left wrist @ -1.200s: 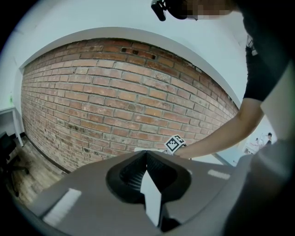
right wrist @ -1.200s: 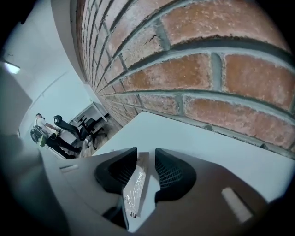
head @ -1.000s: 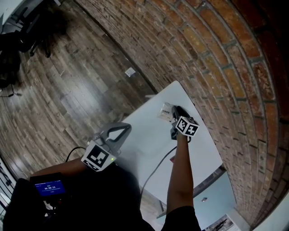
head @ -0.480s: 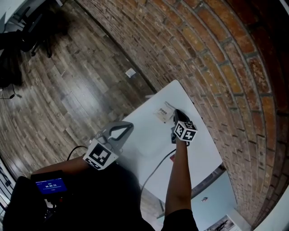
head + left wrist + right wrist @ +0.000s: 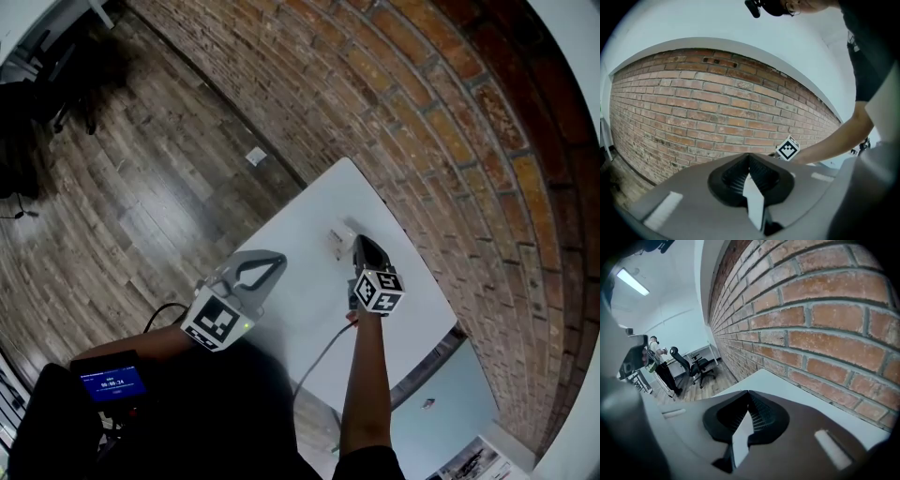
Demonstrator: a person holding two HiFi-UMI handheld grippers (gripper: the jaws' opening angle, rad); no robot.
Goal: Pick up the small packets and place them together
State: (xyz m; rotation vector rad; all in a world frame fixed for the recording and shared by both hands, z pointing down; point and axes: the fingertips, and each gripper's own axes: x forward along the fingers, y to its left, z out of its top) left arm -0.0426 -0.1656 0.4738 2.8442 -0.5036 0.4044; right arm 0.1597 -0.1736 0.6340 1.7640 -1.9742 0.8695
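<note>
Two tools are on my screens, and each is closed on something thin. My left tool hangs by the left edge of the white bench, with the left marker cube toward me. In the left gripper view its jaws stand together and a thin white packet is pinched edge-on between the ribbed pads, with the brick wall ahead. My right tool is over the far side of the bench, close to that wall, and the right marker cube sits just above my forearm. Its jaws have just been closing. In the right gripper view they now meet on a flat packet, which also shows only as a narrow white sliver. A loose packet lies flat on the bench just beside the right tool's tip in the head view, though I cannot tell whether the two touch. A cable trails across the near part of the bench. Wooden floor spreads out to the left. Far off in the right gripper view I see an office chair and a person standing.
</note>
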